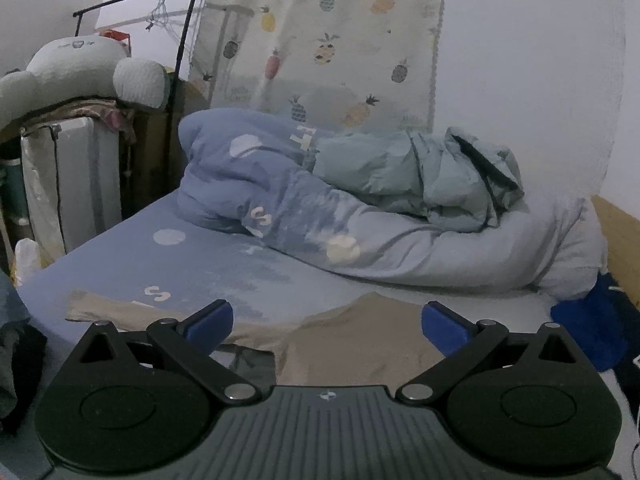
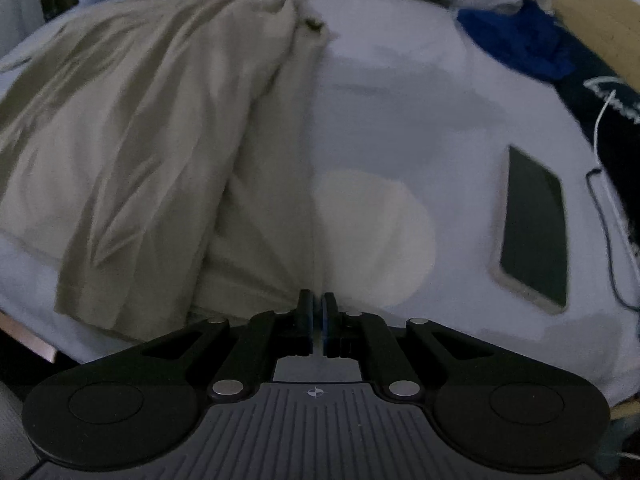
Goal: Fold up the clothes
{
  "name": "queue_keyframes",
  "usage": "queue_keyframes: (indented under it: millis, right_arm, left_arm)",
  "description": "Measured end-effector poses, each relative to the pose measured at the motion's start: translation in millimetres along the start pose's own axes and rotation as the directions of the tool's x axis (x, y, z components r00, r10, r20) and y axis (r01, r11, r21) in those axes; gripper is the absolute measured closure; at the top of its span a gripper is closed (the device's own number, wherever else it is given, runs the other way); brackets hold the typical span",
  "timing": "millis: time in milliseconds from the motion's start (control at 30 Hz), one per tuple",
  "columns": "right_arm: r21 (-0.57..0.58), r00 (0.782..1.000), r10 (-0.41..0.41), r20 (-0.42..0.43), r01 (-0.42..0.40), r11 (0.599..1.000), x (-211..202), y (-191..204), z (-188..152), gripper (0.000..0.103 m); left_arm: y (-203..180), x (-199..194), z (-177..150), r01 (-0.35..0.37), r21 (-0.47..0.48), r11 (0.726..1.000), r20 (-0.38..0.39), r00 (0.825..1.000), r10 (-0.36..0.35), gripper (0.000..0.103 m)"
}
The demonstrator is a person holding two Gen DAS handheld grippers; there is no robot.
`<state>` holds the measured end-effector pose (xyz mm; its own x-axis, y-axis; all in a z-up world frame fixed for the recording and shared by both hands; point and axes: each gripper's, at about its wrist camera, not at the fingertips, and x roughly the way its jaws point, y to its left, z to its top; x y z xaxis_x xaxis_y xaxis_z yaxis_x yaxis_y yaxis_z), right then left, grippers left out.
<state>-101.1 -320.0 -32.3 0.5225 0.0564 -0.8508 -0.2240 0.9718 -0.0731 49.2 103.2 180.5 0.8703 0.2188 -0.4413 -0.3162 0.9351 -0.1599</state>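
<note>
A dim bedroom: a bed (image 2: 400, 120) under a pale blue sheet fills both views, with a white wall and a pineapple-print curtain (image 1: 328, 40) behind it.

Nearest in the right wrist view, the right gripper (image 2: 317, 304) has its jaws pressed together on the near edge of a beige garment (image 2: 160, 140), and creases fan out from the pinch. The garment lies on the sheet to the left of centre, its long axis running away from the camera toward the head of the bed. A lengthwise fold leaves a thicker ridge along its right side, and its near left corner lies flat near the mattress edge. Just right of the pinch a pale round patch is printed on the sheet. Further right, well apart from the garment, a phone (image 2: 534, 224) lies face up, with thin cables beside it. Beyond that, blue cloth (image 2: 520, 40) is bunched near the wooden bed frame.

In the left wrist view, the left gripper (image 1: 327, 322) hovers above the same garment (image 1: 352, 344) with its jaws wide and empty. Past it stretches bare sheet, then a rumpled blue duvet (image 1: 260, 184) with a teal-grey jacket (image 1: 420, 172) heaped on top. At far left a plush toy (image 1: 80, 68) sits on stacked things beside a black metal rack (image 1: 184, 32).
</note>
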Motion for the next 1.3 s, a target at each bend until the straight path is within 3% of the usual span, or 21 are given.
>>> queue_keyframes:
  millis: [33,100,133,167,200,333,400,533,700,900,967,1033,1300]
  right_arm:
    - [0.004,1.000,-0.013,0.013,0.013,1.000,-4.9,2.1,-0.2,0.094]
    - [0.012,0.998,-0.040,0.039,0.039,0.999,-14.8,6.3,-0.7,0.071]
    - [0.017,0.997,-0.053,0.052,0.052,0.999,-19.7,8.4,-1.0,0.045]
    - [0.022,0.996,-0.066,0.065,0.065,0.998,-24.7,10.5,-1.2,0.027]
    - [0.026,0.994,-0.079,0.078,0.078,0.997,-29.6,12.6,-1.5,0.026]
    - [-0.042,0.979,-0.056,0.195,0.065,0.997,-54.3,45.6,-9.7,0.026]
    - [-0.135,0.968,0.014,0.251,0.021,0.991,-64.5,76.4,-15.1,0.026]
    - [-0.299,0.971,0.080,0.227,-0.009,0.954,-57.5,126.2,-31.8,0.028]
    - [-0.418,0.982,0.060,0.177,0.020,0.908,-41.6,160.5,-42.5,0.038]
    - [-0.446,0.985,0.022,0.173,0.058,0.893,-28.8,170.4,-36.1,0.047]
    - [-0.454,0.985,0.009,0.172,0.071,0.888,-24.6,173.4,-33.8,0.080]
    - [-0.462,0.985,-0.003,0.171,0.083,0.883,-20.4,176.4,-31.6,0.094]
    - [-0.271,0.975,0.121,0.186,-0.068,0.960,-60.6,126.8,-6.2,0.094]
  left_arm:
    - [1.2,-1.3,-1.0,-0.004,0.005,1.000,0.000,1.000,0.004,0.000]
    - [2.4,-2.7,-2.8,-0.006,0.009,1.000,0.008,1.000,0.006,0.000]
    - [2.8,-3.1,-3.5,-0.006,0.009,1.000,0.014,1.000,0.006,0.000]
    - [2.8,-3.5,-4.5,-0.006,0.010,1.000,0.019,1.000,0.006,0.000]
    - [1.7,-3.9,-6.4,-0.008,0.017,1.000,0.022,1.000,0.008,0.000]
    - [-5.9,-4.1,-17.0,-0.016,0.064,0.998,0.003,1.000,0.016,0.000]
    - [-6.9,-5.7,-21.0,-0.013,0.063,0.998,-0.009,1.000,0.014,0.000]
    - [-9.4,-9.2,-25.4,-0.006,0.062,0.998,-0.027,1.000,0.008,0.000]
    - [-10.2,-18.7,-20.3,-0.004,0.067,0.998,-0.008,1.000,0.005,0.000]
    - [-4.6,-23.8,-13.5,-0.011,0.055,0.998,0.005,1.000,0.011,0.000]
    - [-3.2,-26.6,-8.4,-0.012,0.052,0.999,0.011,1.000,0.011,0.000]
    - [-2.3,-29.6,-2.6,-0.015,0.049,0.999,0.022,1.000,0.014,0.000]
    - [-6.7,-25.3,14.9,-0.010,0.048,0.999,0.030,1.000,0.008,0.000]
